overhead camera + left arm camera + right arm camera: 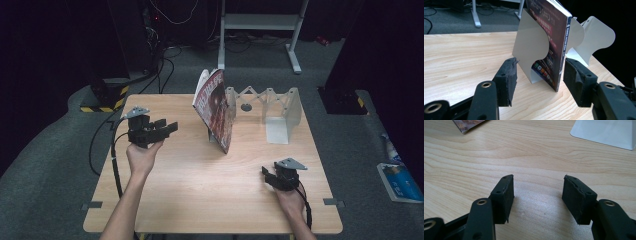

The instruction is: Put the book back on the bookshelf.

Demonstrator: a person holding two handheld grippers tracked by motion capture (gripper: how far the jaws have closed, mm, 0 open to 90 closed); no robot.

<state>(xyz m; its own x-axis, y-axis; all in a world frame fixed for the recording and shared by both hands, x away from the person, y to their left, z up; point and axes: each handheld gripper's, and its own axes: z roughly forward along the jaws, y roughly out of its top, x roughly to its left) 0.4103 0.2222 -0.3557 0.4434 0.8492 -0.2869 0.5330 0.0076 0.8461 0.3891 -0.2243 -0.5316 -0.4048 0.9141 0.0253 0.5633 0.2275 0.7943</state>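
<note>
A book (217, 110) with a dark red cover stands tilted near the table's middle and leans on a white panel of an expandable book rack (280, 107). My left gripper (169, 126) is held above the table to the left of the book, pointing at it, jaws open and empty. In the left gripper view the book (554, 30) and the white panel (529, 37) stand beyond the open left gripper (540, 62), apart from its pads. My right gripper (269, 170) rests low at the front right, open; the right gripper (537, 178) has only bare wood between its pads.
The wooden table (200, 185) has free surface in front of the book. The rack's base plate (604, 132) lies ahead of the right gripper. On the floor are a white metal frame (260, 22) behind, a black-and-yellow striped base (102, 102) at the left and a blue-white item (400, 180) at the right.
</note>
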